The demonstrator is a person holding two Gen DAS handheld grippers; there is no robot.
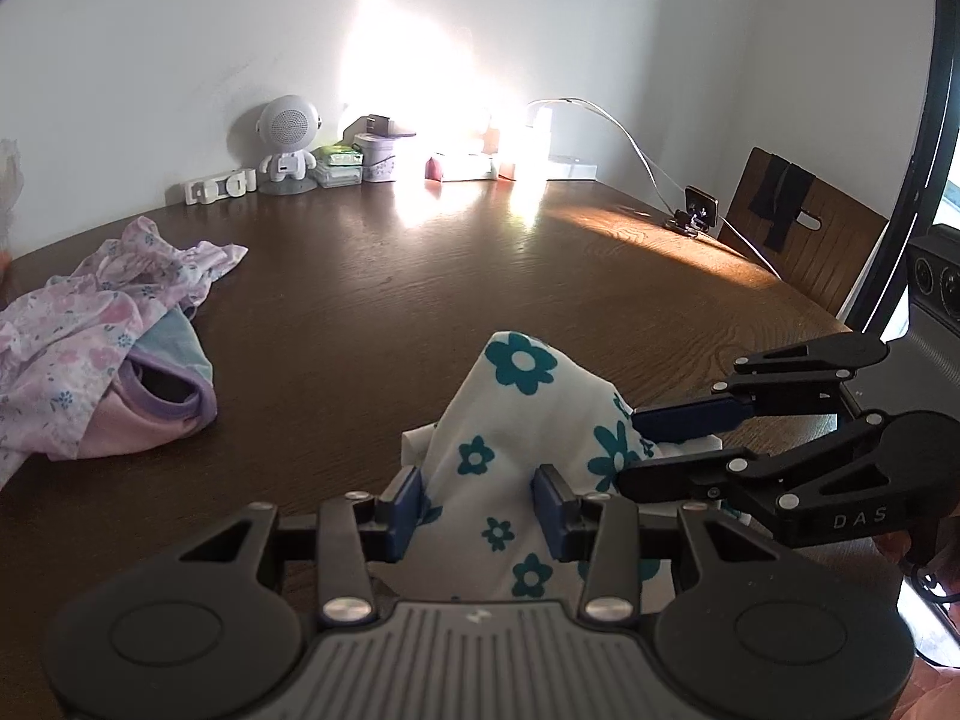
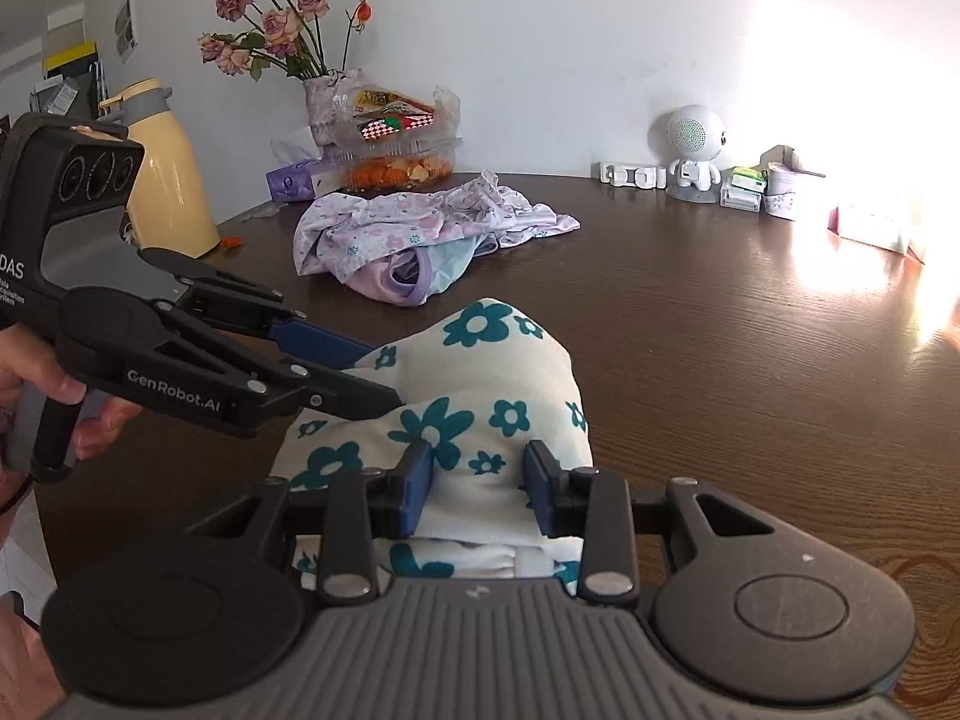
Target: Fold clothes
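Observation:
A white garment with teal flowers is bunched up above the dark wooden table. My left gripper has its blue pads against both sides of a fold of it. My right gripper grips another fold of the same garment. Each gripper shows in the other's view: the right one at the garment's right side, the left one at its left side. A pile of pink and lilac floral clothes lies apart on the table, also in the right wrist view.
Along the wall stand a white robot-shaped speaker, small boxes and a white power strip. A phone on a stand with a cable and a wooden chair are at the right. A flower vase, food containers and a yellow jug stand far left.

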